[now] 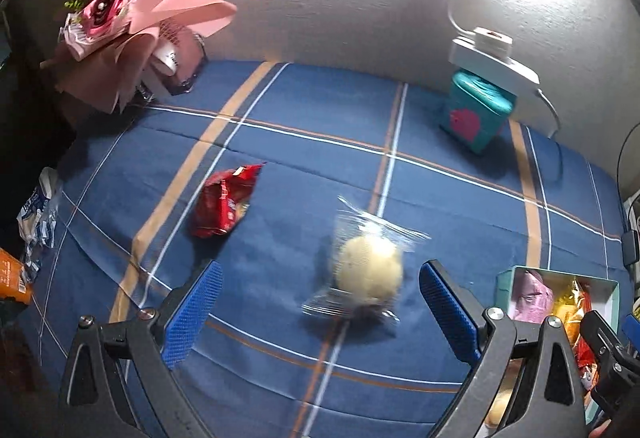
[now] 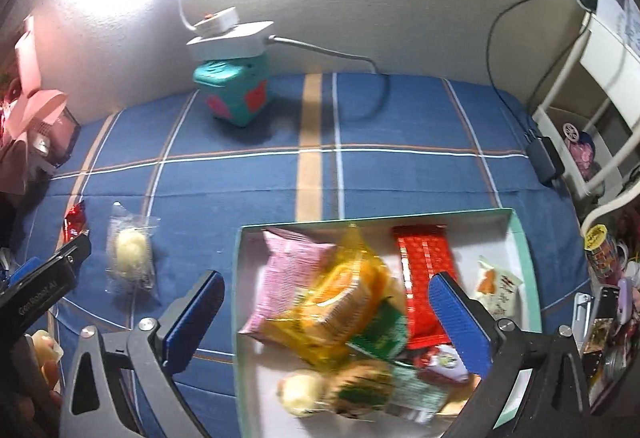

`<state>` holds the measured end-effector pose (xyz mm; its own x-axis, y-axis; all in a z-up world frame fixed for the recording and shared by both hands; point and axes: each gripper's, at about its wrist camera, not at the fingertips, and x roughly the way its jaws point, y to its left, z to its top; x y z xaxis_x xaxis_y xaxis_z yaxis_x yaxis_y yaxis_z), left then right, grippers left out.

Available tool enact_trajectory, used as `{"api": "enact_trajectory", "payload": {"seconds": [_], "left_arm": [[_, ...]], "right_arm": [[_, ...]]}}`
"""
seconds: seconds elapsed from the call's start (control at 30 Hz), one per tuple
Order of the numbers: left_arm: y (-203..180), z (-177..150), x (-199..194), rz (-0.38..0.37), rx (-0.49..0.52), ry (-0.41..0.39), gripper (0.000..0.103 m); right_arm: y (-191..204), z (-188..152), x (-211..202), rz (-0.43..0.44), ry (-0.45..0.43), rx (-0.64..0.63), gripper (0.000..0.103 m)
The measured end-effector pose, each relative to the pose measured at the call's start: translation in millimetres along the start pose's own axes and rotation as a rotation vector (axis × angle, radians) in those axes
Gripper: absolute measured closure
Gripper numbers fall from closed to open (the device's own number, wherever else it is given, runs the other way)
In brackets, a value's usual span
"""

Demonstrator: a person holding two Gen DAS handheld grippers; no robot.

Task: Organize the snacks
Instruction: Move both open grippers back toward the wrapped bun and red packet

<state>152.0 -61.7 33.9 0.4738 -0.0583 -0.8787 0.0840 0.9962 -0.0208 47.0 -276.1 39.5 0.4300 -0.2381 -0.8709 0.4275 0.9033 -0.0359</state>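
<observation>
While both sets of jaws are gaping wide and gripping nothing, the left gripper is hovering with the clear-wrapped pale bun lying between its fingers, and the right gripper is hanging over the snack-filled box.

Two close fisheye views angled steeply down over the blue plaid bedsheet, both sharing the clear-wrapped pale round bun and teal snack box.

A teal tin stood near the wall on the blue plaid cloth, a white lamp base resting on top. A pink-wrapped bouquet leaned in the far left corner.
</observation>
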Motion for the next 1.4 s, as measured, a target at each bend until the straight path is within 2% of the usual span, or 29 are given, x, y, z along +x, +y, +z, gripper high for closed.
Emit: {"api": "enact_trajectory", "payload": {"seconds": [0.43, 0.77, 0.93, 1.13, 1.4], "left_arm": [[72, 11, 18, 0.014, -0.081, 0.016, 0.004], [122, 12, 34, 0.012, -0.151, 0.045, 0.004], [128, 21, 38, 0.002, -0.104, 0.047, 0.004], [123, 34, 53, -0.068, -0.062, 0.072, 0.004], [113, 37, 99, -0.064, -0.038, 0.143, 0.004]], "right_arm": [[61, 1, 16, 0.033, 0.013, -0.038, 0.0], [117, -3, 35, 0.099, 0.035, -0.081, 0.0], [138, -4, 43, 0.117, 0.034, -0.083, 0.0], [159, -6, 54, 0.138, 0.036, -0.097, 0.0], [189, -13, 85, 0.14, 0.079, -0.147, 0.0]]}}
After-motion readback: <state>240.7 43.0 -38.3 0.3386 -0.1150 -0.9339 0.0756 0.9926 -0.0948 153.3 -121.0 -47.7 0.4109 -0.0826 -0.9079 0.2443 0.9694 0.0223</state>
